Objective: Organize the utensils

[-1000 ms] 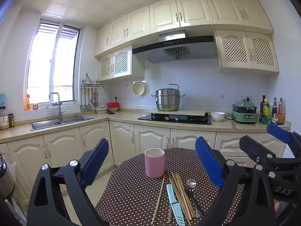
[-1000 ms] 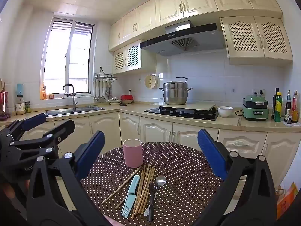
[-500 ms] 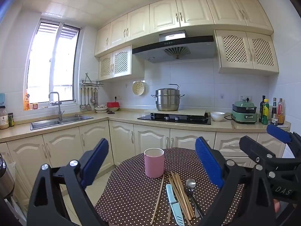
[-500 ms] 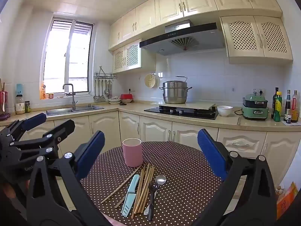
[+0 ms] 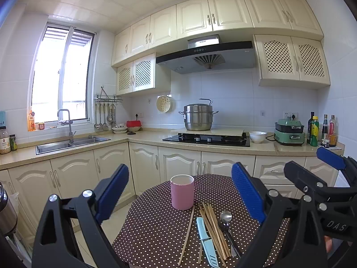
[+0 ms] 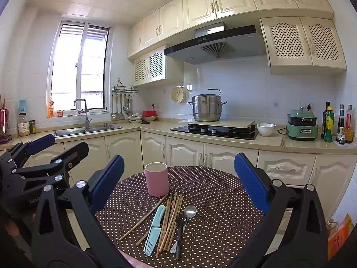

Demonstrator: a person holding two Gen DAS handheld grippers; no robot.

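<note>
A pink cup (image 5: 182, 191) (image 6: 156, 178) stands upright on the round brown polka-dot table (image 5: 156, 227) (image 6: 218, 201). In front of it lie a bundle of wooden chopsticks (image 5: 212, 227) (image 6: 170, 221), a light blue knife (image 5: 206, 241) (image 6: 154, 230), a silver spoon (image 5: 225, 216) (image 6: 189, 211) and a dark spoon (image 5: 225, 230) (image 6: 180, 227). My left gripper (image 5: 179, 195) hangs open above the table's near side, holding nothing. My right gripper (image 6: 178, 183) is open too, also above the utensils. Each gripper shows at the edge of the other's view.
Behind the table runs a kitchen counter with a sink (image 5: 67, 144), a black hob (image 5: 207, 138) carrying a steel pot (image 5: 198, 117), a white bowl (image 5: 257, 136), a green appliance (image 5: 289, 131) and bottles (image 5: 314, 131). Floor shows left of the table.
</note>
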